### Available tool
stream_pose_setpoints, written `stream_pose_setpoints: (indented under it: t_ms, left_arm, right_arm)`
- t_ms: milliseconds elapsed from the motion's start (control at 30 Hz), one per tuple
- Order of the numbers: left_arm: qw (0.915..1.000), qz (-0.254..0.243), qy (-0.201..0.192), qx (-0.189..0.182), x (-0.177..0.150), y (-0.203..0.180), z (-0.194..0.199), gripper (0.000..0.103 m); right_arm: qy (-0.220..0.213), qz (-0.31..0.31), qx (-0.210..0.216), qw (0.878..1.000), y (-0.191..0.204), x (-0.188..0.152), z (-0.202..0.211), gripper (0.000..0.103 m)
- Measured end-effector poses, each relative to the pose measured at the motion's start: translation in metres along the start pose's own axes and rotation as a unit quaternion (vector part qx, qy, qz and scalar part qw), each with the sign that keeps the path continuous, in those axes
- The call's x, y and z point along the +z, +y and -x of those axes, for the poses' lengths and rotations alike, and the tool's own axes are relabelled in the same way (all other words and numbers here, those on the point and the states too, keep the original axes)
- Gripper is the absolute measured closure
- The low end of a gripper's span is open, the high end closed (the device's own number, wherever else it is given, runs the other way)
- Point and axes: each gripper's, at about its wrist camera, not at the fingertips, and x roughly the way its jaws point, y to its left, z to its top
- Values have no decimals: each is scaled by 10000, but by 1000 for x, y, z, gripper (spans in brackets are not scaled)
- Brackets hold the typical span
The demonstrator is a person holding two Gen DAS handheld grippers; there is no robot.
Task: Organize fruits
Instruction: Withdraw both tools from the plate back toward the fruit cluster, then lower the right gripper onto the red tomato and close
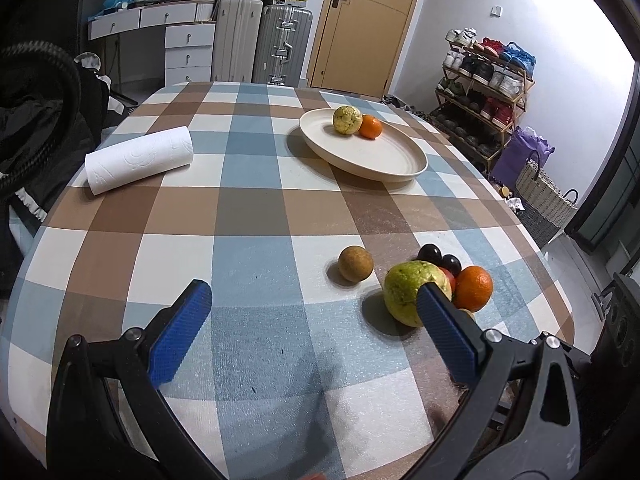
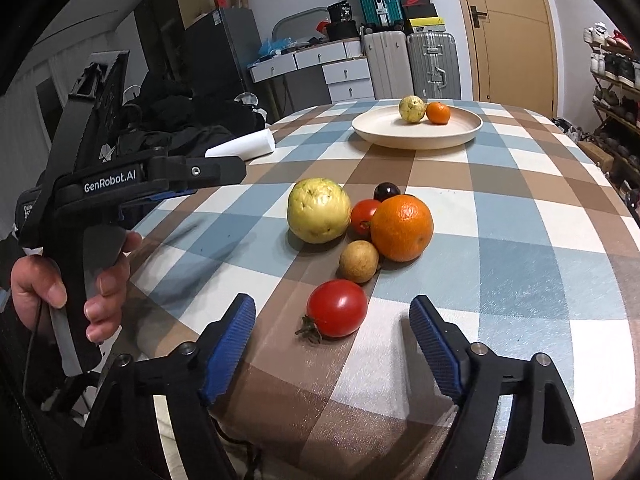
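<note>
A cream plate (image 1: 384, 160) (image 2: 460, 136) at the far side of the table holds a small guava (image 1: 347, 119) (image 2: 411, 109) and a small orange (image 1: 370, 126) (image 2: 438, 113). Nearer lies a fruit cluster: a large guava (image 1: 402, 294) (image 2: 318, 216), an orange (image 1: 474, 288) (image 2: 402, 227), a brown round fruit (image 1: 355, 264) (image 2: 359, 261), dark plums (image 1: 430, 254) (image 2: 387, 191) and tomatoes (image 2: 338, 308) (image 2: 364, 214). My left gripper (image 1: 314, 312) is open, empty, just short of the cluster. My right gripper (image 2: 332, 322) is open, its blue pads either side of the near tomato.
A paper towel roll (image 1: 140, 158) lies at the left of the checked tablecloth (image 1: 248, 208). Suitcases, drawers and a door stand behind the table; a shoe rack (image 1: 486, 92) and bags stand to the right. The left gripper's body and the hand holding it (image 2: 100, 208) show at the left of the right wrist view.
</note>
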Motion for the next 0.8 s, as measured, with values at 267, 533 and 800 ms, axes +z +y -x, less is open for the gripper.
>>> stream_pose_setpoints:
  t_ms: [267,533,800]
  left_arm:
    - [10000,-7,64,-5,1,-1,-6,1]
    - [9999,1,110,8,4,0,-13,1]
    - [9999,4,162,-18,10,4,-20,1]
  right_arm:
    - [25,78,-33,10000,1,-1,-3,45]
    - [36,166,-82,9998,4,-1,-6,65]
    - [-55,33,19,10000,-3,-1,-4,72]
